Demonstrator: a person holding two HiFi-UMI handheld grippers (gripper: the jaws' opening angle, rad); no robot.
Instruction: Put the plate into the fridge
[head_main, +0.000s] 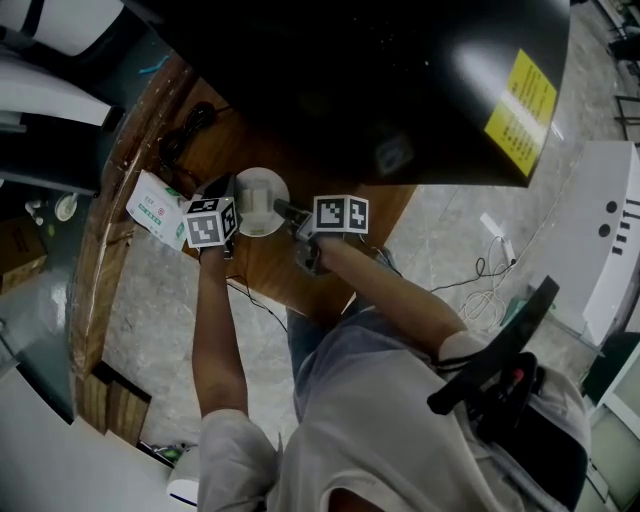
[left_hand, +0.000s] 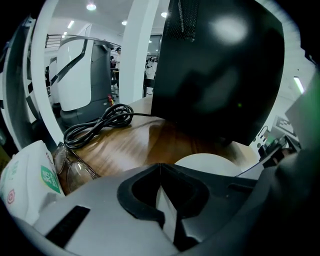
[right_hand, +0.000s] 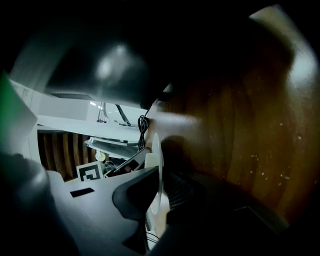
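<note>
Presently the right gripper (right_hand: 161, 176) has its jaws nearly together on the rim of the plate (right_hand: 156, 150), which shows edge-on between the pads. The left gripper (left_hand: 160, 167) has its jaw tips meeting. A pale sliver sits in the gap behind them, and what it is cannot be told.

- From the head view the plate (head_main: 262, 195) lies between the two grippers on the wooden table (head_main: 260, 270). Whether it has cleared the wood is unclear.
- Step in hand, by judgement: secure and lift. A one-sided pinch on a thin rim invites tipping, so the wrist should stay level and the plate rise slowly. The left gripper (head_main: 228, 208) could steady the opposite edge.
- Clutter to the left: glasses (left_hand: 75, 167), a tissue packet (head_main: 155, 208) and a coiled cable (left_hand: 100, 122). The lift should avoid swinging that way.
- Beyond stands the black fridge (head_main: 400, 80), its glossy front showing no open compartment. The door likely needs opening by the left gripper before the plate travels.
</note>
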